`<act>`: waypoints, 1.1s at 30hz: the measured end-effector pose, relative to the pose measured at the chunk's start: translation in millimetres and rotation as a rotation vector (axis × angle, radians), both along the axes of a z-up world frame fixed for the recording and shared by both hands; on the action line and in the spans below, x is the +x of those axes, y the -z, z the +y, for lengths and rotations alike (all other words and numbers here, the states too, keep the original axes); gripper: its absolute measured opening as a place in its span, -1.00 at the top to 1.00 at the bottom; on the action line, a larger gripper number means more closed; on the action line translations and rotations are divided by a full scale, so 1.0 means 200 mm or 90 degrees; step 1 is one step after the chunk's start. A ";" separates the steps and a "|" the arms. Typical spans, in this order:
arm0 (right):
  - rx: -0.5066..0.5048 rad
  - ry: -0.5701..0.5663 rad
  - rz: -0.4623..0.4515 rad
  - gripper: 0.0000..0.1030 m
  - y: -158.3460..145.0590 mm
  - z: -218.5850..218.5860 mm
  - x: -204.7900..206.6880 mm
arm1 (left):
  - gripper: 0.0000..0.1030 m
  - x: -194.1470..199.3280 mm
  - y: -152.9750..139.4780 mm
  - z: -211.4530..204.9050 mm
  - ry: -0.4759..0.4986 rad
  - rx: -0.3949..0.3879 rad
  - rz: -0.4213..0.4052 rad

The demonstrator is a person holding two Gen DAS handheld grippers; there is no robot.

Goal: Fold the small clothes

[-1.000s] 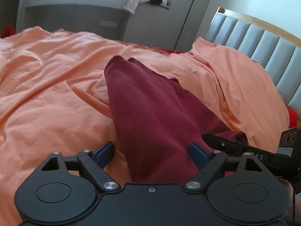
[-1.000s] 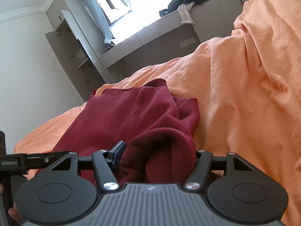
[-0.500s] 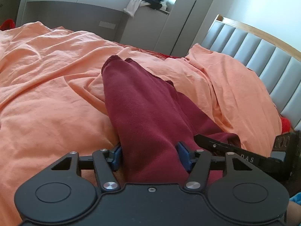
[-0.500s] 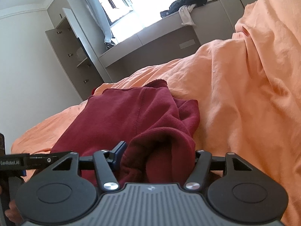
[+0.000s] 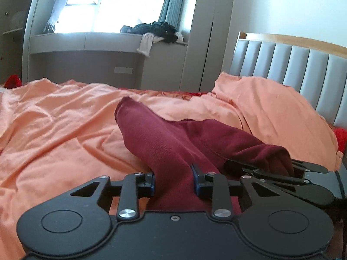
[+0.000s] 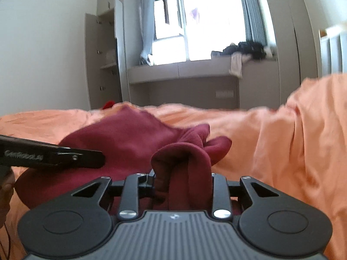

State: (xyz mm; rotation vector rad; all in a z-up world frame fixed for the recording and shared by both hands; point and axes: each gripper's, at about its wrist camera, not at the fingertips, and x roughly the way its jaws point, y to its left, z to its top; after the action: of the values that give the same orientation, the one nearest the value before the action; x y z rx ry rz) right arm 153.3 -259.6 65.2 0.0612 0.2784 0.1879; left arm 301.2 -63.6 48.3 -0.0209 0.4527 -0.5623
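Maroon knit garment point(image 5: 173, 143) on rumpled orange bedsheet point(image 5: 54, 130); left claw point(image 5: 173, 177) and right claw point(image 6: 182, 179) both closing, clamped on its bunched near edge. Grey padded headboard point(image 5: 292, 65) far right.

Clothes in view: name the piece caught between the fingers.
The dark red garment on the orange bedsheet; the black and pale clothes lie untouched on the window ledge.

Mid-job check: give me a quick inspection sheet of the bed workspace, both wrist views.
Surface: orange bedsheet, rumpled.
Job's things: one maroon garment, lying bunched on the sheet.
Clutter: dark clothes pile on the window ledge; a red item at the bed's far edge.
Tongs: left tongs and right tongs closing, maroon fabric between the jaws of each.
Cables: thin dark cable at the right view's lower left edge.
Surroundings: grey padded headboard, window, open cupboard.
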 end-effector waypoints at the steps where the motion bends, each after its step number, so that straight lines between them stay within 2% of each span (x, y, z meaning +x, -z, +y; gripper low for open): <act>1: -0.009 -0.001 -0.013 0.37 -0.01 0.01 0.00 | 0.38 0.01 -0.02 0.00 -0.004 0.002 -0.008; 10: -0.034 -0.019 -0.131 0.37 -0.19 0.17 0.14 | 0.38 0.05 -0.23 0.08 -0.056 0.004 -0.112; 13: -0.045 -0.023 -0.145 0.37 -0.20 0.22 0.21 | 0.38 0.12 -0.26 0.11 -0.063 0.002 -0.122; 18: -0.048 -0.024 -0.110 0.37 -0.15 0.22 0.32 | 0.37 0.23 -0.20 0.13 -0.065 -0.009 -0.101; 24: -0.045 -0.010 -0.006 0.33 0.00 0.15 0.43 | 0.35 0.31 -0.03 0.07 -0.066 0.048 -0.048; 29: -0.007 -0.010 0.018 0.20 0.03 0.07 0.43 | 0.31 0.37 -0.01 0.13 -0.073 -0.004 0.009; 33: -0.009 -0.007 0.023 0.07 0.05 0.04 0.41 | 0.23 0.39 0.02 0.14 -0.079 0.005 0.024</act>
State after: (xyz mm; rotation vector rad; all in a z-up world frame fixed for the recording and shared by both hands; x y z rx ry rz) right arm 235.2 -251.4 55.9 0.0492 0.3159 0.1957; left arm 378.8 -35.7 44.6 -0.0525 0.4874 -0.4381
